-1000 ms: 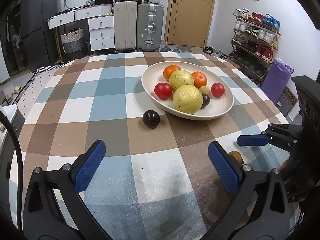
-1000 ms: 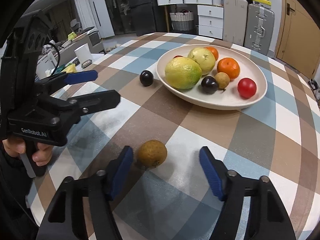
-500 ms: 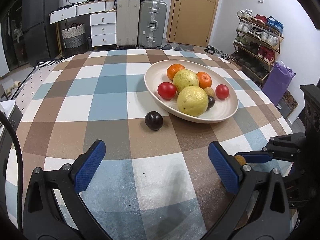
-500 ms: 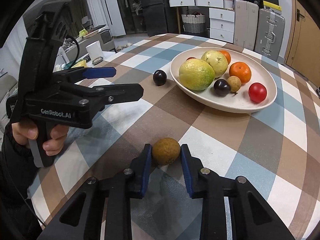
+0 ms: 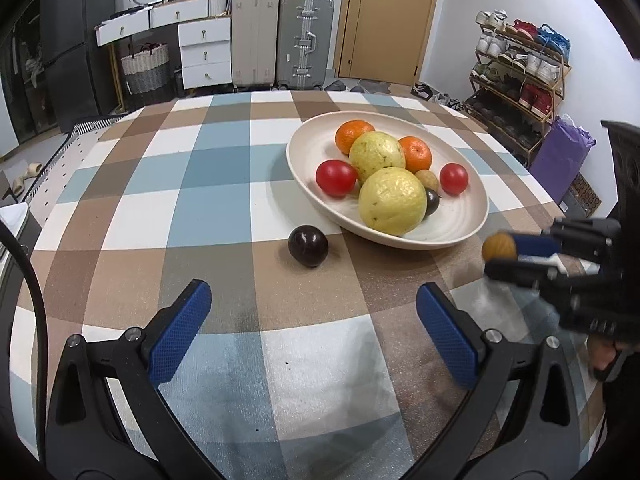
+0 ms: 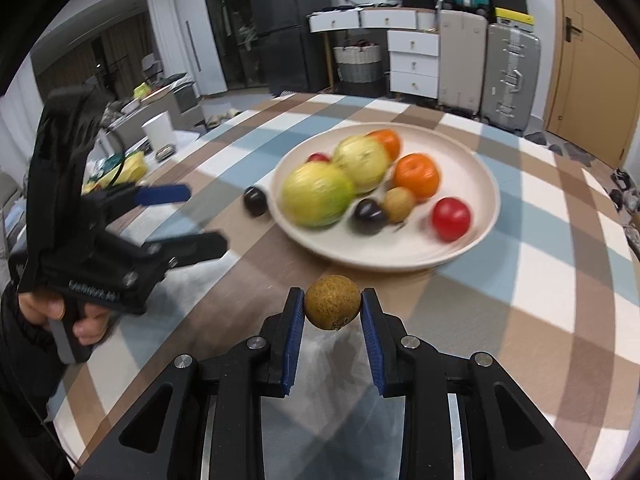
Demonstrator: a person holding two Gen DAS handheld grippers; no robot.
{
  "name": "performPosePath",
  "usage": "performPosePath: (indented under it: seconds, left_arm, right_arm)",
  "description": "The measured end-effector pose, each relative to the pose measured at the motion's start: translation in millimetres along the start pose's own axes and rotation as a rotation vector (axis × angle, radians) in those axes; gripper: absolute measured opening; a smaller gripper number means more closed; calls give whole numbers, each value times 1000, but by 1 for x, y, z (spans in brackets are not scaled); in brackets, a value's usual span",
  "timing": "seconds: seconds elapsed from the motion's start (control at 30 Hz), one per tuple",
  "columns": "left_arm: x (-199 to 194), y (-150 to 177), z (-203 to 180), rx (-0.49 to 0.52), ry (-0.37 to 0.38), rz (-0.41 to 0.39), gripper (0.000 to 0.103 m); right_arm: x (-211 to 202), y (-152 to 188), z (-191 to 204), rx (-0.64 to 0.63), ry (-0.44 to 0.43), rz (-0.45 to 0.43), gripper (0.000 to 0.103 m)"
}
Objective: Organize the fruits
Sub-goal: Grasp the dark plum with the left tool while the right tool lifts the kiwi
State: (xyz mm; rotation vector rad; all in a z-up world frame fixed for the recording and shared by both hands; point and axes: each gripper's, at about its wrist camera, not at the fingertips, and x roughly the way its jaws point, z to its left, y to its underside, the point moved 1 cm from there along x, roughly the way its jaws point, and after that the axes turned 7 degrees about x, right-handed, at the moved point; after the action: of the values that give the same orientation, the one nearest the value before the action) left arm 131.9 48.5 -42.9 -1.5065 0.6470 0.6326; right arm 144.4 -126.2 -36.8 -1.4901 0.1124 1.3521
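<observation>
- While the right gripper (image 6: 333, 307) pinches the brown fruit (image 6: 333, 302) clear of the table, it should carry it level over the bowl (image 6: 486, 184) rim.
- It should release low onto a bare spot.
- Left gripper (image 5: 310, 330) waits wide, empty, near the plum (image 5: 308, 245).

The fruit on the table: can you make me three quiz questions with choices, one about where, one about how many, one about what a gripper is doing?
1. Where is the dark plum?
A in the bowl
B on the tablecloth beside the bowl
C in a gripper

2. How many red tomatoes are in the bowl?
A two
B four
C none

3. The right gripper is
A wide open
B shut on the small brown fruit
C shut on nothing

Answers: 1 B, it lies outside the rim. 2 A, one on each side. 3 B, both pads press it.
</observation>
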Motion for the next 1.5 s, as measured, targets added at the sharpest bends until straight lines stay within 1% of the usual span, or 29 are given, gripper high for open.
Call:
performPosePath:
  seconds: [0.13, 0.3, 0.5, 0.63, 0.83, 0.93, 1.0, 1.03, 1.13, 1.17, 1.23, 1.27, 1.3, 1.33, 1.4, 1.43, 1.5]
  left_arm:
    - [4, -2, 4, -13, 0, 5, 102]
    - [2, -3, 7, -18, -11, -6, 102]
    - [6, -9, 8, 2, -37, -9, 102]
    - [18, -14, 10, 13, -47, 26, 102]
    - [38, -22, 11, 48, -70, 86, 98]
    - [46, -27, 9, 77, -82, 101, 94]
    - [51, -29, 7, 98, -95, 110, 87]
    - [53, -30, 7, 107, -93, 112, 87]
    - [55, -32, 7, 117, -75, 105, 79]
    - [55, -32, 7, 118, -61, 103, 75]
    - [55, -33, 7, 122, -28, 95, 62]
    - [53, -32, 6, 124, -18, 92, 52]
    - [53, -33, 6, 127, -6, 88, 46]
    - [52, -32, 5, 130, 1, 87, 43]
    - [51, -31, 2, 139, 17, 84, 34]
    - [51, -31, 1, 145, 24, 83, 32]
    - [49, -30, -1, 153, 12, 80, 27]
  right_arm:
    - [-1, -9, -14, 22, 17, -20, 29]
    - [-5, -11, -25, 66, -12, -58, 29]
    - [-19, -13, -29, 80, -37, -132, 29]
    - [-21, -13, -29, 74, -26, -145, 29]
    - [-26, -10, -33, 88, -19, -152, 29]
    - [-27, -10, -36, 97, -17, -153, 29]
    - [-28, -10, -37, 102, -17, -152, 29]
    - [-28, -10, -38, 103, -16, -150, 29]
    - [-27, -10, -39, 107, -16, -148, 29]
    - [-27, -10, -39, 106, -15, -148, 29]
    - [-27, -10, -39, 106, -17, -147, 29]
    - [-27, -10, -40, 106, -16, -147, 29]
    - [-27, -10, -40, 106, -16, -145, 29]
    - [-26, -10, -40, 107, -17, -143, 29]
    - [-26, -9, -40, 106, -16, -140, 29]
    - [-25, -10, -41, 106, -17, -140, 29]
    - [-25, -10, -41, 106, -16, -139, 29]
